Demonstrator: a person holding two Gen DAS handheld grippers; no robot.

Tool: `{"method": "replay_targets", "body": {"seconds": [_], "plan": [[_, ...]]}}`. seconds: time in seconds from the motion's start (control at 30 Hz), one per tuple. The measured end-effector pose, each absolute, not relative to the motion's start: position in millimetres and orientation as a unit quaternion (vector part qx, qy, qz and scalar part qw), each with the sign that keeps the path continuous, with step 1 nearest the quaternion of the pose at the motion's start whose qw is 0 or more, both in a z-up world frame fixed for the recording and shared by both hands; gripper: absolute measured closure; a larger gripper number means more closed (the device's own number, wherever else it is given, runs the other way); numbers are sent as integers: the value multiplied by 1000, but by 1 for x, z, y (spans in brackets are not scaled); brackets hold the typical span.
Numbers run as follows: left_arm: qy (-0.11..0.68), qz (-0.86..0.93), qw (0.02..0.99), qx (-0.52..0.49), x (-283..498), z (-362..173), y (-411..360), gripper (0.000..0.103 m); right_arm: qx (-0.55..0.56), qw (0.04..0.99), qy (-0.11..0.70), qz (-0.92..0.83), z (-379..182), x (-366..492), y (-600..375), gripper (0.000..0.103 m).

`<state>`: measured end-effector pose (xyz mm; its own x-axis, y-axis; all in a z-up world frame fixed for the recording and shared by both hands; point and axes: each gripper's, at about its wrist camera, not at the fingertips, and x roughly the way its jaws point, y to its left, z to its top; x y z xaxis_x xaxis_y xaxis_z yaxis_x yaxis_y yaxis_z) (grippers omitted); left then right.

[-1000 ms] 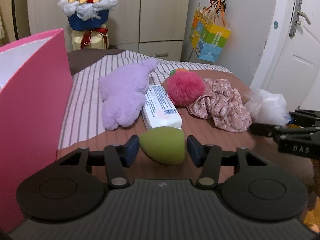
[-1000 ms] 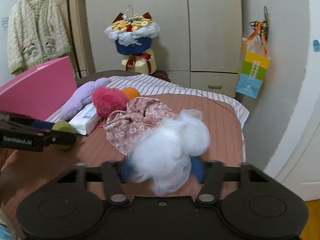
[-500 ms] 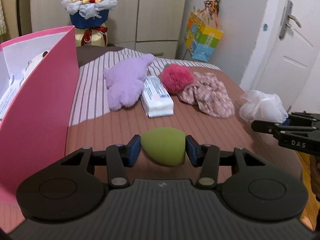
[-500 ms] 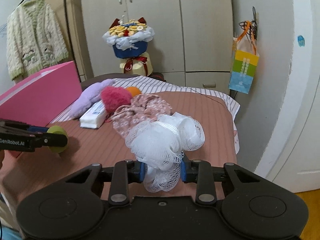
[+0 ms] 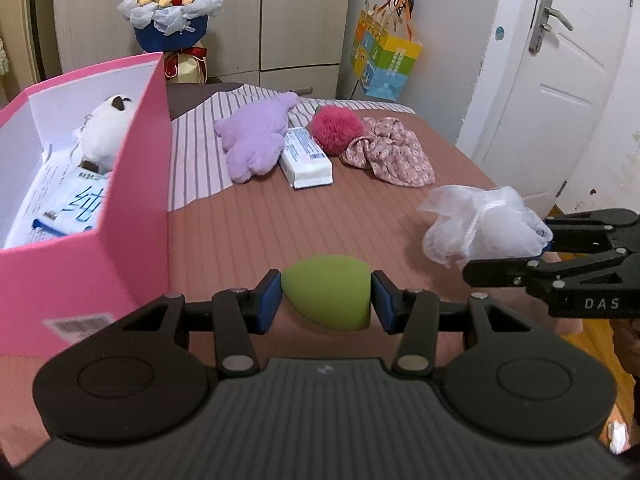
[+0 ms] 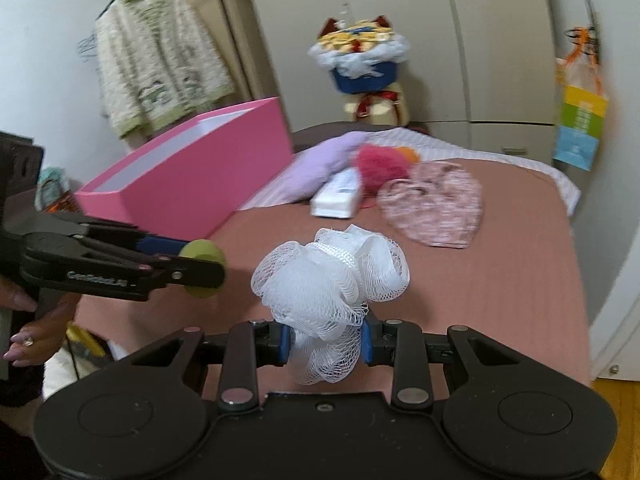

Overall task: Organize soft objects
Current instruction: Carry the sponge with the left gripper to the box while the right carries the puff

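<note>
My left gripper is shut on a green egg-shaped sponge and holds it above the brown bedspread; it also shows in the right wrist view. My right gripper is shut on a white mesh bath pouf, lifted off the bed; the pouf shows in the left wrist view. The open pink box stands to the left and holds a white plush and a tissue pack.
On the bed beyond lie a purple plush, a white wipes pack, a red pompom and a floral cloth. A wardrobe, a bouquet and a door stand behind.
Both grippers have pulled back and up from the bed with their objects. The left one has turned so the pink box's inside shows.
</note>
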<state>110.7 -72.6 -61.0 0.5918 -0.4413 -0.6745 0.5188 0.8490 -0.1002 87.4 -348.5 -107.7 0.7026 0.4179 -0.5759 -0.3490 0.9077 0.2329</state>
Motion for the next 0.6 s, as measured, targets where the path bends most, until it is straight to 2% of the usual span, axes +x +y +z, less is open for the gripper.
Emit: {"method": "replay_targets", "body": {"seconds": [0.6], "plan": [[397,-279,874,29,61,-4,11,56,7,877,353,325,-51,55,-260,67]]}}
